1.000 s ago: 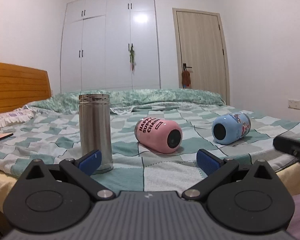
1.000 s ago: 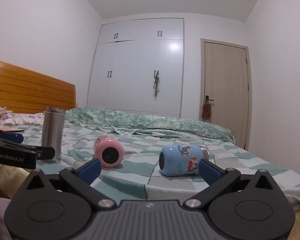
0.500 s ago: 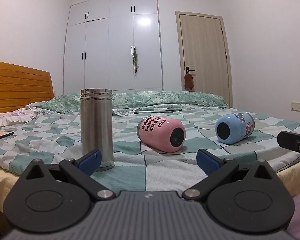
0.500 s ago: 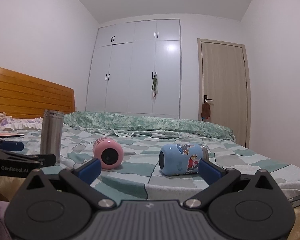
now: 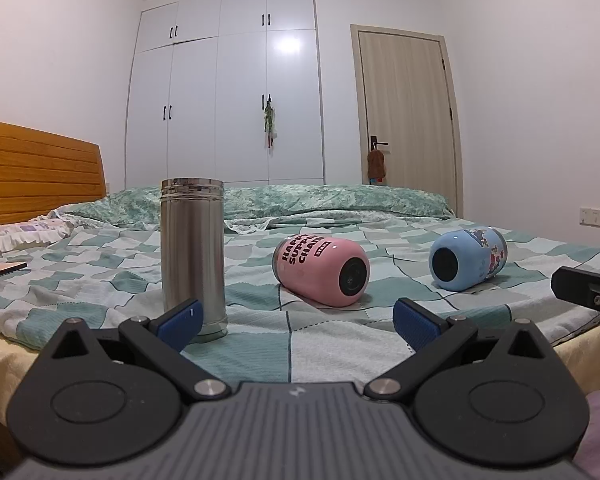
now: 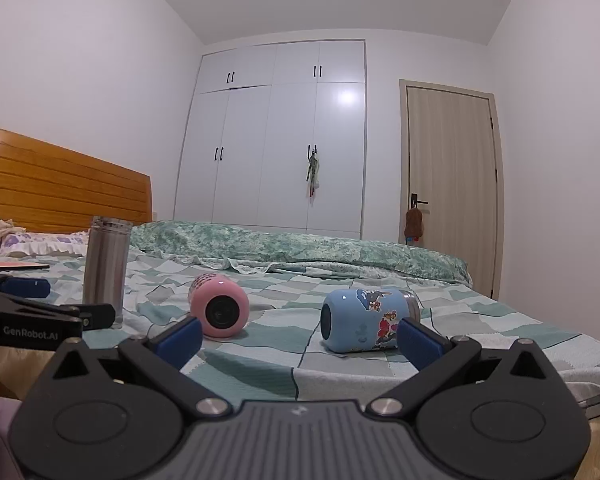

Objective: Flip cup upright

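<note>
A pink cup point(image 5: 320, 270) lies on its side on the checked bedspread point(image 5: 300, 340), its base toward me; it also shows in the right wrist view point(image 6: 219, 311). A blue cartoon cup point(image 5: 466, 260) lies on its side to its right, also in the right wrist view point(image 6: 366, 320). A steel flask point(image 5: 193, 256) stands upright at the left, also seen from the right wrist point(image 6: 106, 266). My left gripper point(image 5: 296, 318) is open and empty, short of the pink cup. My right gripper point(image 6: 298, 340) is open and empty, just before the blue cup.
A wooden headboard point(image 5: 36, 176) and pillows are at the left. A folded green duvet point(image 5: 320, 200) lies across the far side. White wardrobes point(image 5: 228, 92) and a door point(image 5: 404, 120) are behind. The bed's near edge point(image 5: 4, 356) runs just below the grippers.
Both cameras have tilted upward a little, so the cups and flask sit lower in the views. Both grippers stay open. The cups have not moved.
</note>
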A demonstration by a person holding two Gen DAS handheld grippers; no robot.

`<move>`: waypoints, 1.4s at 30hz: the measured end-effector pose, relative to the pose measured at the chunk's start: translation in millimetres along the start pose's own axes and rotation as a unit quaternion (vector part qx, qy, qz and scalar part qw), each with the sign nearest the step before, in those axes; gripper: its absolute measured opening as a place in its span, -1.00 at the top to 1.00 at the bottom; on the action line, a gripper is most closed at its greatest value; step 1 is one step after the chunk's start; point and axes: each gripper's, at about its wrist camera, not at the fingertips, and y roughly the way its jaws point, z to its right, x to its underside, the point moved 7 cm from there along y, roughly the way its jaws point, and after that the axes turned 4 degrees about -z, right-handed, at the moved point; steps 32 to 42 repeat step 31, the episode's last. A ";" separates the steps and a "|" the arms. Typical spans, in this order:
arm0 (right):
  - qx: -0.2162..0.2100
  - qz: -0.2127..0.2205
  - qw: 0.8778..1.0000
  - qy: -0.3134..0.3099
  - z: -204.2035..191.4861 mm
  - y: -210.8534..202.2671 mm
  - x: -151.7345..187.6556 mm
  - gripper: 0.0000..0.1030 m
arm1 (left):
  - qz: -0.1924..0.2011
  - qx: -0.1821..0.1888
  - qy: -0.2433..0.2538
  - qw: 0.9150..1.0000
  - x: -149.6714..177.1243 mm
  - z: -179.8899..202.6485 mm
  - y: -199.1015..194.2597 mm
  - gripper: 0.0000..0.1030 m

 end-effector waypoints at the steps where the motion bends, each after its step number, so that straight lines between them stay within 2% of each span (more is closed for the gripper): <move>1: 0.000 0.000 1.000 0.000 0.1 0.0 -0.1 -1.00 | 0.000 0.000 0.000 1.000 0.0 -0.1 0.0 -1.00; 42: 0.000 0.002 1.000 -0.004 -1.7 -0.3 0.1 -1.00 | -0.003 0.009 -0.001 1.000 0.8 2.2 -1.5 -1.00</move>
